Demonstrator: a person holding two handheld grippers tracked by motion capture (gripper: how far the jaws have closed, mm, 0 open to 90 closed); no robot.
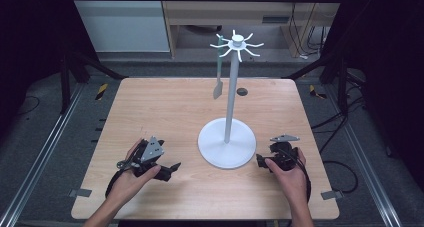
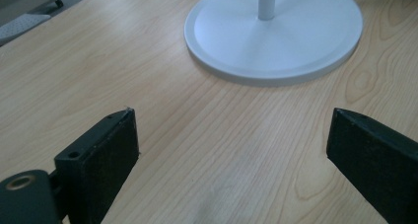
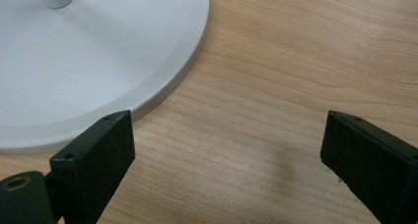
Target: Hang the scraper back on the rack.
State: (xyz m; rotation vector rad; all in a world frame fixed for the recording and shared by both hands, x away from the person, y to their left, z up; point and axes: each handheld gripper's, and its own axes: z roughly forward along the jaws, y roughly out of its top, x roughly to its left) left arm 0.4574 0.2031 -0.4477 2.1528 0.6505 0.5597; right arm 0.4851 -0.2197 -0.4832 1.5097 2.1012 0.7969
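pale wood table carries one white hook stand at centre, its base between my two grippers; one utensil hangs from a top hook, likely for storage; i hold left gripper and right gripper low beside the base, likely a ready pose; both have jaws spread wide, gripping nothing.

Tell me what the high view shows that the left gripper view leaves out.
High view: the stand's hook crown, a grey-green utensil hanging from a hook, both hands, the right gripper. Left gripper view: close up, the left gripper with jaws wide apart, nothing between them. Both: the stand's round white base and pole on the wooden table.
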